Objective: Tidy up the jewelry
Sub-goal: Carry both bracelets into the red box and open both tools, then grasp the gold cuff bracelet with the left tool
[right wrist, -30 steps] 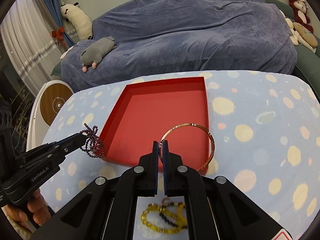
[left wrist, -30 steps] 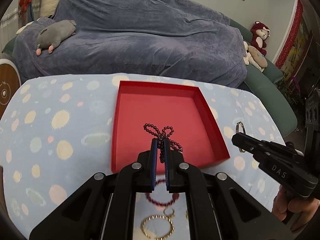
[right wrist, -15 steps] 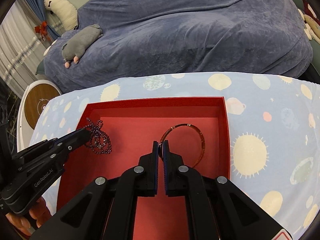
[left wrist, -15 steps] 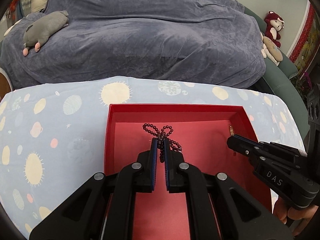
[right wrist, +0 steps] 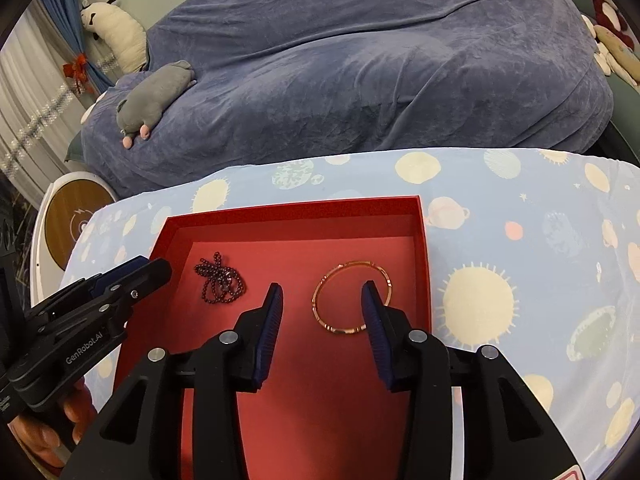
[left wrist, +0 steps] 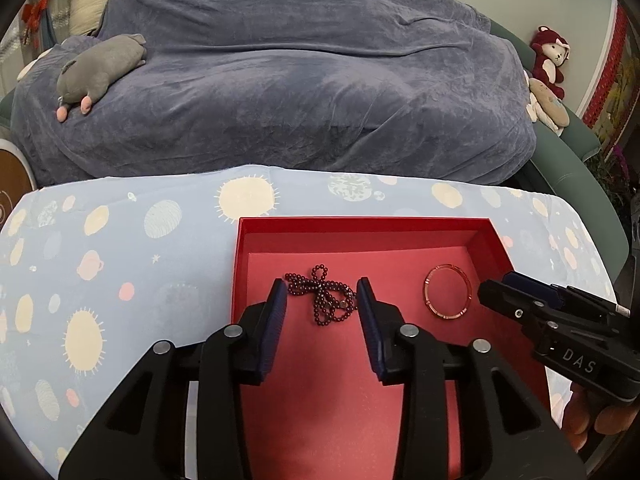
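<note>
A red tray (left wrist: 360,226) (right wrist: 296,210) sits on the spotted blue tablecloth. A dark red bead bracelet (left wrist: 325,300) (right wrist: 220,278) lies on the tray floor at its left. A rose-gold bangle (left wrist: 447,296) (right wrist: 352,298) lies flat at the tray's right. My left gripper (left wrist: 322,292) is open, its fingers either side of the beads, holding nothing. My right gripper (right wrist: 322,296) is open above the bangle, holding nothing. Each gripper also shows in the other's view: the right gripper (left wrist: 500,290) and the left gripper (right wrist: 156,270).
The tablecloth (left wrist: 120,264) covers the table around the tray. A sofa under a blue-grey blanket (left wrist: 300,92) stands right behind the table, with a grey plush (left wrist: 100,70) on it. A round white and wooden object (right wrist: 76,216) stands at the table's left.
Both grippers opened and let go. The bead bracelet and the bangle, held half a second ago, now lie on the tray floor.
</note>
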Action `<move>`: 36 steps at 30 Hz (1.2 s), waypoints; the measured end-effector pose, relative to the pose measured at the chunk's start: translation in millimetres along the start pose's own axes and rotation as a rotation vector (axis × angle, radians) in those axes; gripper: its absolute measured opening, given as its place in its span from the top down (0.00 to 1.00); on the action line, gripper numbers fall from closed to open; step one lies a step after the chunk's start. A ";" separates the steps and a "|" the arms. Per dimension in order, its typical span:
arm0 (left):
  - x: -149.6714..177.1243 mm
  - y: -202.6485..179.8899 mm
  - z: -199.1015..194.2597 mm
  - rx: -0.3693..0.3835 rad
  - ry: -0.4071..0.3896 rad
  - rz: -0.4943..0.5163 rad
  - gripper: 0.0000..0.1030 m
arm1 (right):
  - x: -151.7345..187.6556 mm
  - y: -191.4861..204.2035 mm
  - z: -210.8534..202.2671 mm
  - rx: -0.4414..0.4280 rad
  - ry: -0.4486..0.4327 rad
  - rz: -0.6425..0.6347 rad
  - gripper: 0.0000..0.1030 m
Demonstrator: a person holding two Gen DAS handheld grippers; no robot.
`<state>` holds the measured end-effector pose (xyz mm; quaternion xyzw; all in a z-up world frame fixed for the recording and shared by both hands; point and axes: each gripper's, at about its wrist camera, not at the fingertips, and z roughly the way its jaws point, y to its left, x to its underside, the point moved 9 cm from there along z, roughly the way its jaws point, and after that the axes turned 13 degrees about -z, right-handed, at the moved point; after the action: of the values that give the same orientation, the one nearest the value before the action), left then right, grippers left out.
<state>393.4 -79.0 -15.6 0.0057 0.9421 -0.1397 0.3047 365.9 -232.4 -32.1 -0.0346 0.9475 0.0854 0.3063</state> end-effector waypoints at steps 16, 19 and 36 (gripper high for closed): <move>103.2 8.7 -120.0 0.005 -0.017 -0.013 0.49 | 109.4 25.5 -119.9 0.102 -0.039 -0.042 0.47; 133.9 14.6 -131.1 -0.016 -0.005 -0.008 0.49 | 143.2 30.6 -128.8 0.106 -0.014 -0.035 0.47; 252.7 22.3 -134.7 -0.072 0.086 0.034 0.24 | 263.6 37.9 -141.2 0.133 0.098 0.029 0.46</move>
<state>112.6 -40.4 -62.4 0.0168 0.9585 -0.0999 0.2663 66.8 -224.5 -68.7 -0.0045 0.9653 0.0249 0.2600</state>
